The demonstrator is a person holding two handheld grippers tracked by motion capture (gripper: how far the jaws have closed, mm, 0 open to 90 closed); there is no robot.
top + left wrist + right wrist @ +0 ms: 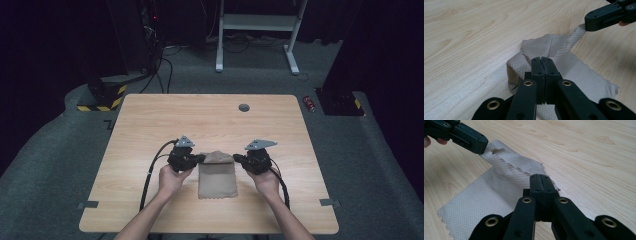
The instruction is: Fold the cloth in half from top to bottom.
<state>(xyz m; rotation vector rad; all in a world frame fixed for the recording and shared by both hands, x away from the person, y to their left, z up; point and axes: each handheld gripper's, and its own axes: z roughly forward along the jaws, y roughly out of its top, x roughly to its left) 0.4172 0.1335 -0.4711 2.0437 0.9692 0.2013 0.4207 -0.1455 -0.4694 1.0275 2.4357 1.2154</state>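
- While both hands rest low on the pale wooden table [150,125], a beige, diamond-embossed paper towel [217,176] lies flat on the near middle of the tabletop, between the two grippers.
- At the towel's far edge, a strip is lifted off the wood and folded up, with each far corner caught by one gripper.
- On the person's left, the left gripper [199,159] has its black jaws pressed together on the towel's far left corner; in the left gripper view the left gripper [541,59] meets tip to tip with the raised fold of paper pinched between the pads.
- On the person's right, the right gripper [237,158] is likewise clamped on the far right corner; in the right gripper view the right gripper [540,177] closes over the ragged edge of the lifted strip.
- Each gripper view also shows the other gripper farther off, biting the opposite end of the same strip, which runs taut between them.
- Beyond the towel, a small round grey grommet [244,107] sits in the table near its far edge, well apart from the towel.
- Black cables [150,172] trail from the grippers back along the forearms.
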